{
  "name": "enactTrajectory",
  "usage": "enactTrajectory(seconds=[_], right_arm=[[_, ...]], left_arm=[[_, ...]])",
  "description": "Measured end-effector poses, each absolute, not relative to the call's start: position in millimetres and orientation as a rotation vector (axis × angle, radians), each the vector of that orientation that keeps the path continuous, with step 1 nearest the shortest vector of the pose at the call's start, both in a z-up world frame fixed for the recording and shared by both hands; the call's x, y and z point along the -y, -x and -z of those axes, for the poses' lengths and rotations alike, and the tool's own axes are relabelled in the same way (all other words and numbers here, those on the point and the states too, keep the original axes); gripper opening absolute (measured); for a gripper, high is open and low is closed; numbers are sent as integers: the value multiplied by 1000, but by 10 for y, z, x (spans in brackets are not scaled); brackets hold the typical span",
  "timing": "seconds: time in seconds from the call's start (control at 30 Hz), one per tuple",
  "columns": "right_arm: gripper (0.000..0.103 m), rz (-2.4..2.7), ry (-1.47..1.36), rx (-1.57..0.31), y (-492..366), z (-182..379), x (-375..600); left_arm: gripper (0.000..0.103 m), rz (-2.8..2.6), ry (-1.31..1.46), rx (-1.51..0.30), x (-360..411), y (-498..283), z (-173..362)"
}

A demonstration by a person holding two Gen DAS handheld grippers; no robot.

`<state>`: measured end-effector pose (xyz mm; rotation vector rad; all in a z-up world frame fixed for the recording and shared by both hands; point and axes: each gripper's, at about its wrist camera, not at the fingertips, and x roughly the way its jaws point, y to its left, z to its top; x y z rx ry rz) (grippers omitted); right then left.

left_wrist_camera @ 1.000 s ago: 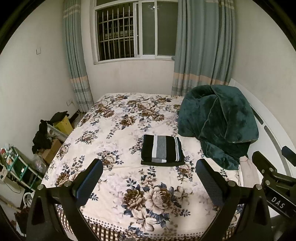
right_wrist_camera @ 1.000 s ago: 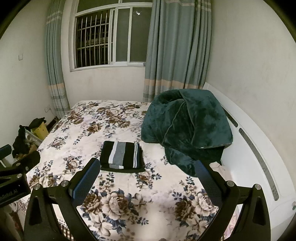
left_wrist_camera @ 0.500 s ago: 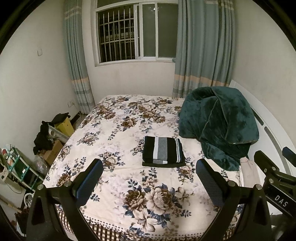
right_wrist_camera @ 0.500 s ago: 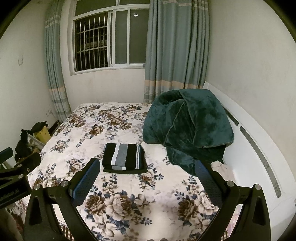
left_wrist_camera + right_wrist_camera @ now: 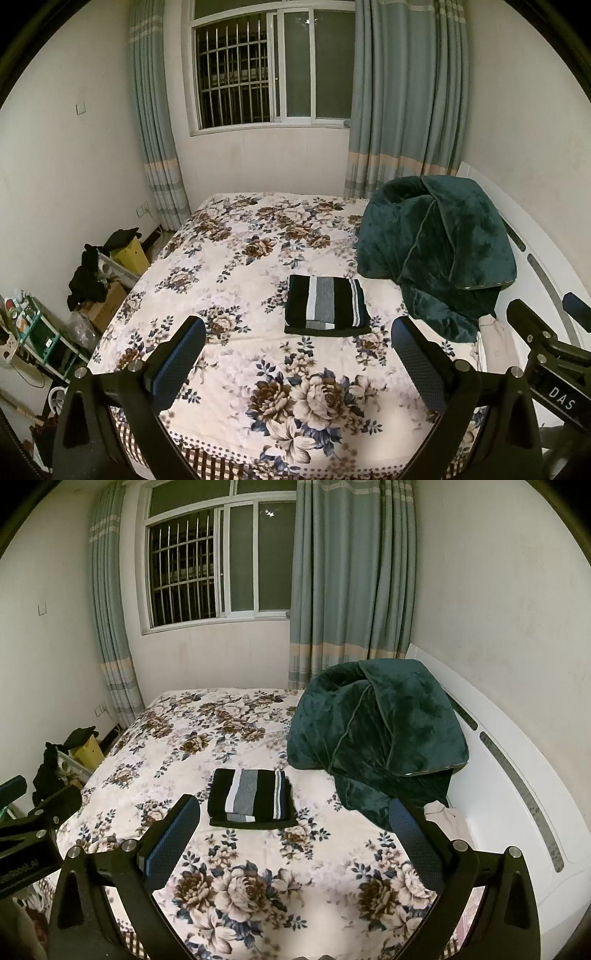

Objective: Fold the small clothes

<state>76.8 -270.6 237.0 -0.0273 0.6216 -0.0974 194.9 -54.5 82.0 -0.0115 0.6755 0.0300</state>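
Note:
A folded garment (image 5: 327, 306) in black, white and grey stripes lies flat in the middle of the floral bed (image 5: 236, 280); it also shows in the right wrist view (image 5: 251, 799). My left gripper (image 5: 299, 354) is open and empty, held high over the near edge of the bed, well short of the garment. My right gripper (image 5: 295, 830) is open and empty too, at about the same height and distance. Each gripper shows at the edge of the other's view, the right one (image 5: 546, 354) and the left one (image 5: 33, 827).
A heaped dark green blanket (image 5: 436, 254) lies at the bed's right, against the white headboard (image 5: 517, 794). A beige cloth (image 5: 495, 339) lies below it. Boxes, dark clothes and a shelf (image 5: 44, 332) crowd the floor on the left. Window and curtains stand behind.
Both grippers have drawn back and risen a little from the bed, so the folded garment looks smaller and farther. The garment has not moved.

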Motion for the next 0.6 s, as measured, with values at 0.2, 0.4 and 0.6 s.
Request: enactTrajectory(seconds=[0.2, 0.4, 0.6], right_arm=[[103, 101, 23, -620, -743, -2371, 2720], [103, 102, 20, -620, -723, -2364, 2718], [103, 105, 18, -621, -704, -2355, 2719]], left_arm=[[103, -32, 11, -676, 546, -1945, -812], [103, -33, 17, -678, 540, -1924, -845], [103, -29, 17, -676, 536, -1919, -838]])
